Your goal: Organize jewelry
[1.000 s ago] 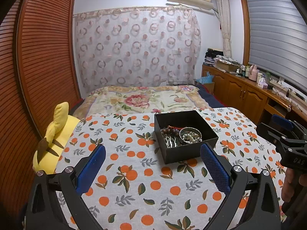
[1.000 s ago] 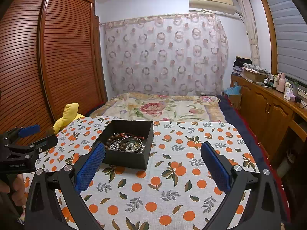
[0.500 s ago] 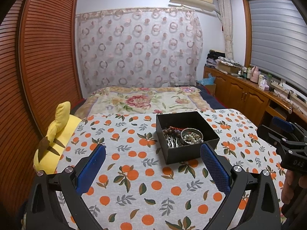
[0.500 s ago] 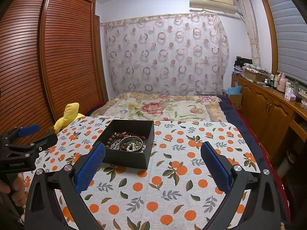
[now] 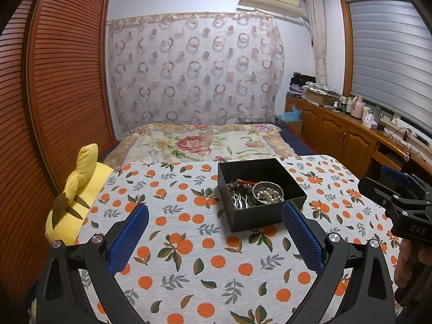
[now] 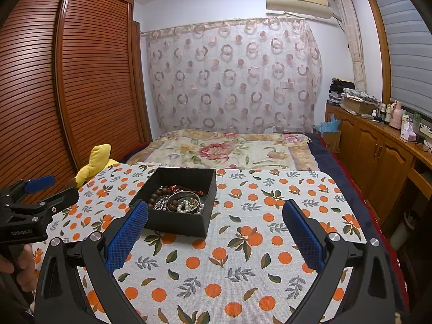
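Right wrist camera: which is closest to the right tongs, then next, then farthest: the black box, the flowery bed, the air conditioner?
1. Black box, just ahead-left of the right tongs, on the orange-print cloth.
2. Flowery bed, behind the table.
3. Air conditioner, high on the back wall.

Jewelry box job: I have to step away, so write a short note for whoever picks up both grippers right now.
Left gripper: open, holding nothing, short of the box.
Right gripper: open, holding nothing, its left finger in front of the box's near corner.
The black box sits open on the orange-print cloth. Inside, piled together: brown beads, a red cord, a metal bangle with pearls in it.
Done: nothing visibly sorted; no jewelry lies outside the box.
Left: all the organizing.
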Demonstrator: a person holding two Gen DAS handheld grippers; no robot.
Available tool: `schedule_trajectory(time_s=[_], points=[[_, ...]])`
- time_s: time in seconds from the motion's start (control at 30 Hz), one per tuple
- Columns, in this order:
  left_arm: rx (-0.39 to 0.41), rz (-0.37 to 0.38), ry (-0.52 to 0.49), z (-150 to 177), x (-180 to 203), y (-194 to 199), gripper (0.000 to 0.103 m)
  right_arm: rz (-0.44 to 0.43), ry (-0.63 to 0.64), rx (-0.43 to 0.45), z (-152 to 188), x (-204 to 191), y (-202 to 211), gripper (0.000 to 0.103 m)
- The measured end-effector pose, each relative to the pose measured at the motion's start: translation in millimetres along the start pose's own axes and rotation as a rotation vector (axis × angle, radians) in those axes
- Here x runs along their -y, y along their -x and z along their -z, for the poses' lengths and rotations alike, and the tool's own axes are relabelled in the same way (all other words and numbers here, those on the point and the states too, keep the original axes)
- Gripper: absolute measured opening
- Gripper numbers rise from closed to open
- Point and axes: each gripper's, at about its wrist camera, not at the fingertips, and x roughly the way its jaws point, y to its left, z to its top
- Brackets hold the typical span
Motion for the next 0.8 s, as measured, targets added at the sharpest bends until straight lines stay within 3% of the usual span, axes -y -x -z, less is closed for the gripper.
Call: schedule_trajectory(time_s=[0.8], points=[[0.007,-0.001,-0.001,-1.4,5.2,0.6,0.095,-0.002,-0.001,0.001,0.0,-0.5,0.1,0.101]])
